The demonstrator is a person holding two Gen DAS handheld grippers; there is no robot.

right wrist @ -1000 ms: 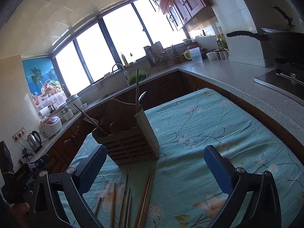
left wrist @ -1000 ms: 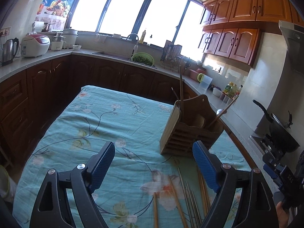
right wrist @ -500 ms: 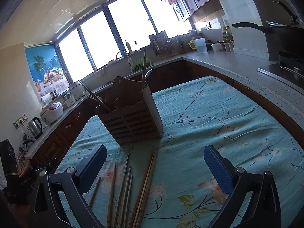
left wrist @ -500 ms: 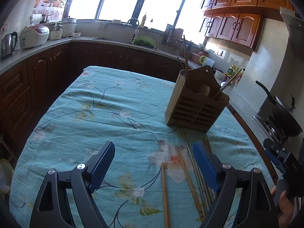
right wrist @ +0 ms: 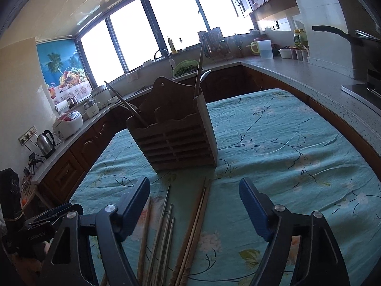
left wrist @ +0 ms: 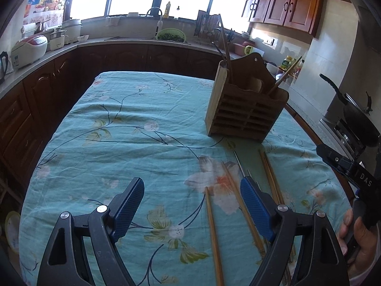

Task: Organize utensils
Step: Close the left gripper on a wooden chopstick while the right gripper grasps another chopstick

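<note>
You are holding both grippers, left and right, spread wide, gripping nothing. Chopsticks are lying beneath them, near the holder.

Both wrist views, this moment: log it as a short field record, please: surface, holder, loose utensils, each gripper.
surface: teal floral tablecloth
holder: slatted wooden utensil caddy, upright, already holds a few utensils
loose utensils: wooden chopsticks and metal chopsticks lying flat in front of the caddy
left gripper: open, empty, above a wooden chopstick
right gripper: open, empty, over the chopsticks
</note>
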